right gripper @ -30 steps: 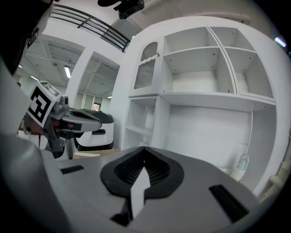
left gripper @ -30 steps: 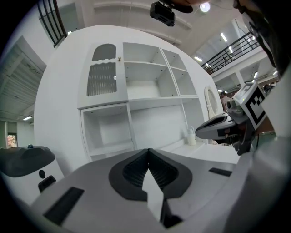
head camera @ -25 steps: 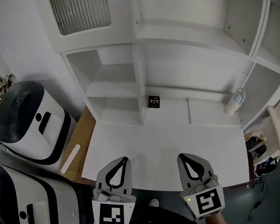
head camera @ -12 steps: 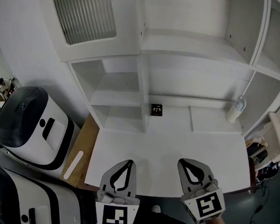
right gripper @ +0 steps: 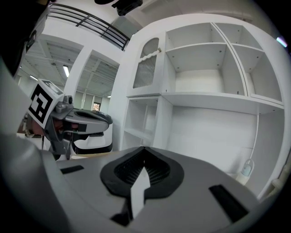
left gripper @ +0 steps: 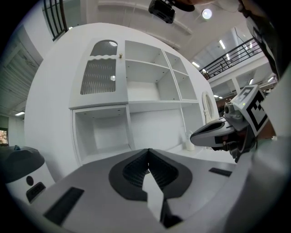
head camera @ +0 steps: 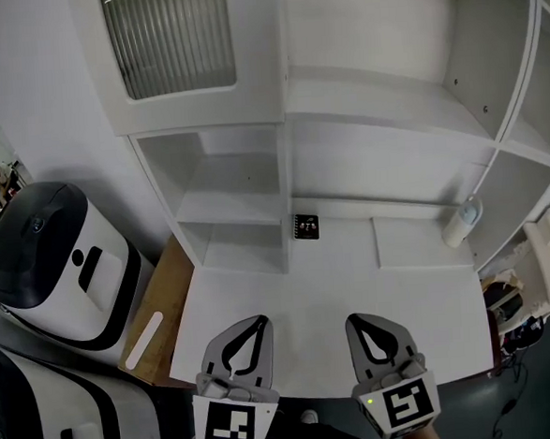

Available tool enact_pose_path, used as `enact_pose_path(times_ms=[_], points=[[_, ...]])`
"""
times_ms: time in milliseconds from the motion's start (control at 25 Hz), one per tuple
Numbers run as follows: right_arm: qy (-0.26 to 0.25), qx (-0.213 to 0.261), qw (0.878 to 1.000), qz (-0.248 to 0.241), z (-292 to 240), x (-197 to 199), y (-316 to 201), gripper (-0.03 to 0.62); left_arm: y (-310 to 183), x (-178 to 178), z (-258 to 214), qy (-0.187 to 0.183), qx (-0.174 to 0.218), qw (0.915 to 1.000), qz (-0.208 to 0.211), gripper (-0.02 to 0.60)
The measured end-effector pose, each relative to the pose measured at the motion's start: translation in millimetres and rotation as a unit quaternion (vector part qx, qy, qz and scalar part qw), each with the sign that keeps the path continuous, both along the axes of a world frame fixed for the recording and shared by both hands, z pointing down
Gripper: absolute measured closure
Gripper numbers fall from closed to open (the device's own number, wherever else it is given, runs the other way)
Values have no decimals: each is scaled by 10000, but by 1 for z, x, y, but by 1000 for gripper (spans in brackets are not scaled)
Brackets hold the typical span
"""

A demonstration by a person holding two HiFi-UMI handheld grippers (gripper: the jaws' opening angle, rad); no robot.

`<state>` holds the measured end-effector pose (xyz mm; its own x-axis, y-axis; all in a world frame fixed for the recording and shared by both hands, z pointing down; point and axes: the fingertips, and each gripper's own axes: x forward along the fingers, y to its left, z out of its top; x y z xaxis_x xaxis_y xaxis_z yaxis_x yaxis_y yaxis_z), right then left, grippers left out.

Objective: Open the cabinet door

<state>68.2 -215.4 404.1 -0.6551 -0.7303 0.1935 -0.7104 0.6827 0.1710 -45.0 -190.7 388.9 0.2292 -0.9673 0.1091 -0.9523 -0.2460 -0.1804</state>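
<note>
Plainly, left gripper (head camera: 259, 320) and right gripper (head camera: 353, 319) both tight-closed and empty, apart from the cabinet door (head camera: 173, 43).

No words or numbers are showing legibly; the small black card (head camera: 305, 226) lying on the tabletop (head camera: 299, 297) is carrying pale print too tiny to read.

There are two hand-held grippers, the left hand-held gripper (head camera: 260, 319) and the right hand-held gripper (head camera: 350, 318), one cabinet door (head camera: 173, 43), one counter (head camera: 304, 292), one white bottle (head camera: 456, 222), one black tag (head camera: 306, 227) and two white-and-black machines (head camera: 48, 267) (head camera: 54, 412).
</note>
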Motion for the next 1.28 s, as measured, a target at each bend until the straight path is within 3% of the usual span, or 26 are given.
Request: enact_pose_path(times_ms=[840,1280], points=[[22,112,9990,433,-16,-20,-28,592,-30,-16,-8,1,131,9991,405,583],[-27,400,9990,175,-26,-26,-29,592,-33,-25,-24,-25,308,9988,383,583]])
